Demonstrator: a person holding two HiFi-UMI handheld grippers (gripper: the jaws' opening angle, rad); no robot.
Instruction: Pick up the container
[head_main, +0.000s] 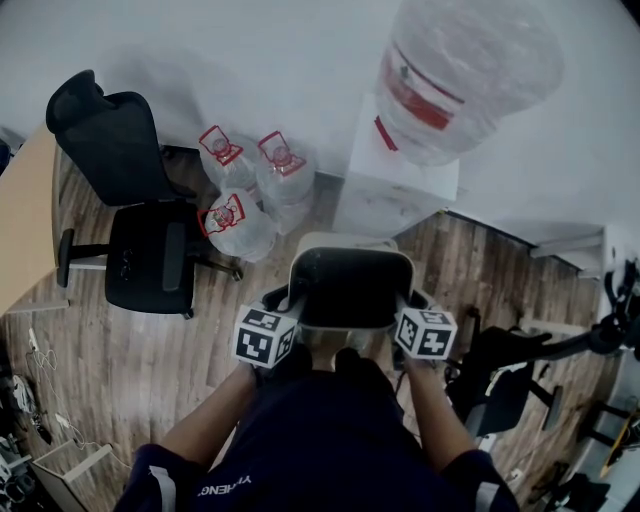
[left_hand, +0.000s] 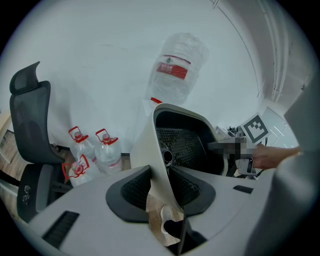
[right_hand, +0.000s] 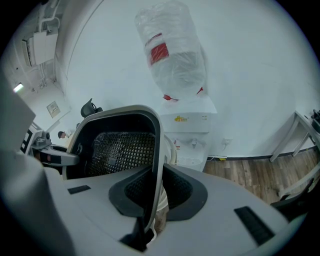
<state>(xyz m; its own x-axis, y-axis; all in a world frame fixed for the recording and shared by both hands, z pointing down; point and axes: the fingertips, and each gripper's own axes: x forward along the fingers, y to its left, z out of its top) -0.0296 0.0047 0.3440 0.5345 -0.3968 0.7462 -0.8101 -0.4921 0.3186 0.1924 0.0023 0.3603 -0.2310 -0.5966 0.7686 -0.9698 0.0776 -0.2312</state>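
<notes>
The container (head_main: 350, 285) is a cream-walled bin with a black inside and a mesh insert, held in the air in front of me. My left gripper (head_main: 288, 298) is shut on its left wall and my right gripper (head_main: 412, 300) is shut on its right wall. In the left gripper view the cream wall of the container (left_hand: 150, 145) runs down between the two dark pads of the left gripper (left_hand: 162, 187). The right gripper view shows the container's (right_hand: 120, 150) thin rim clamped between the pads of the right gripper (right_hand: 156, 187). The container's underside is hidden.
A white water dispenser (head_main: 395, 190) with a large upturned bottle (head_main: 465, 70) stands straight ahead by the wall. Three water bottles (head_main: 250, 190) sit on the wooden floor to its left. A black office chair (head_main: 130, 200) and a desk edge (head_main: 25, 220) are at the left, dark equipment (head_main: 510, 370) at the right.
</notes>
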